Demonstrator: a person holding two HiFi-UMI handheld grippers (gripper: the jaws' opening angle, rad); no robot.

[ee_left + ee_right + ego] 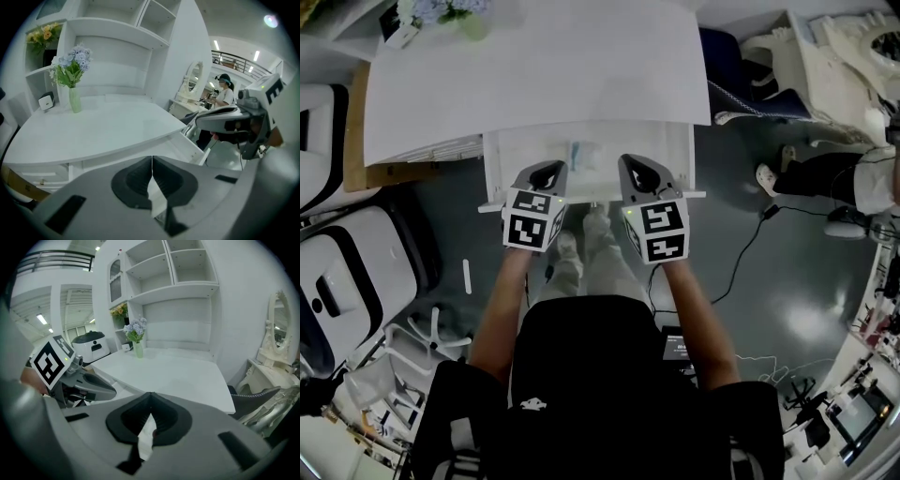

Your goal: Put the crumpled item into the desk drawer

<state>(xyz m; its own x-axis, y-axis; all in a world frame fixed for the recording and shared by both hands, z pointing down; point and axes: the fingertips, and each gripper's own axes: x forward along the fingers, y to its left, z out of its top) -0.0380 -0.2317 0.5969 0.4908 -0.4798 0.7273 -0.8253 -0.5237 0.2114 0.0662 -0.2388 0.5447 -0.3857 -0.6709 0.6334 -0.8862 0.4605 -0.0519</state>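
Observation:
The desk drawer (680, 148) stands pulled out under the white desk top (534, 75). A small crumpled, pale, see-through item (582, 154) lies inside it near the middle. My left gripper (549, 171) hangs over the drawer's front left and my right gripper (632, 165) over its front right, the item between and beyond them. In the left gripper view the left gripper (152, 161) has its tips meeting, with nothing clamped. The right gripper (150, 397) is likewise closed tip to tip; only white shows through the slit below.
A vase of blue flowers (457, 13) stands at the desk's back left. White appliances (337, 272) crowd the floor at left. A black cable (741, 258) runs across the floor at right, near a white dressing table (825, 56). A person (225, 93) stands far off.

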